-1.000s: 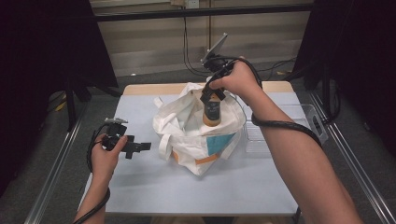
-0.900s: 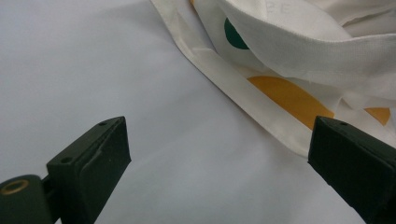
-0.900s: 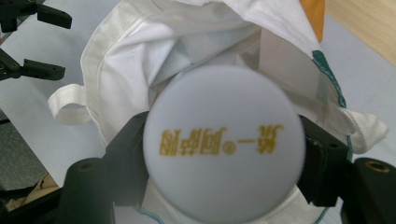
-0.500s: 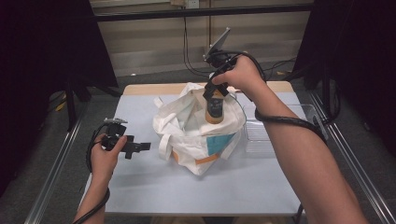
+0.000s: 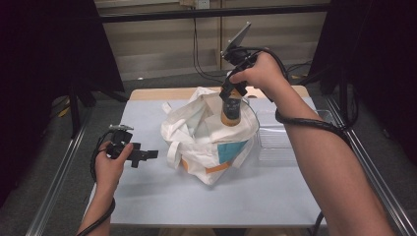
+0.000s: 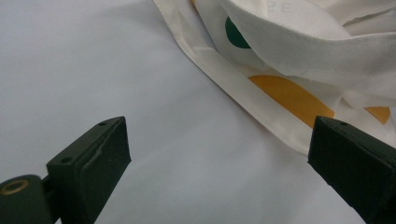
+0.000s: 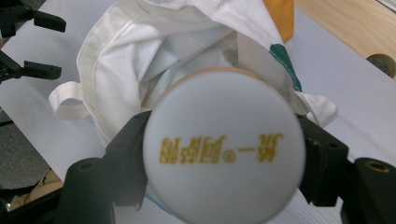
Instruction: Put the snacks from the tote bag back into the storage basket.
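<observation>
While the worktop point(image 5: 147, 206) carries the bag point(image 5: 196, 142) at its middle, the step in hand looks like lifting the bottle point(image 5: 230, 112) out of it. Right tool point(image 5: 231, 96) is clamped on the bottle's cap end, just above the bag's mouth. Left tool point(image 5: 147, 155) rests wide open beside the strap (holding nothing). Next comes clearing the rim, then a set-down spot.

A fixed overhead camera looks forward and down across the whole desk point(image 5: 147, 196). The left gripper camera skims low over the desk, close beside the white tote bag point(image 6: 299, 56). The right gripper camera peers steeply down into that same bag point(image 7: 140, 51), which all three views share.
</observation>
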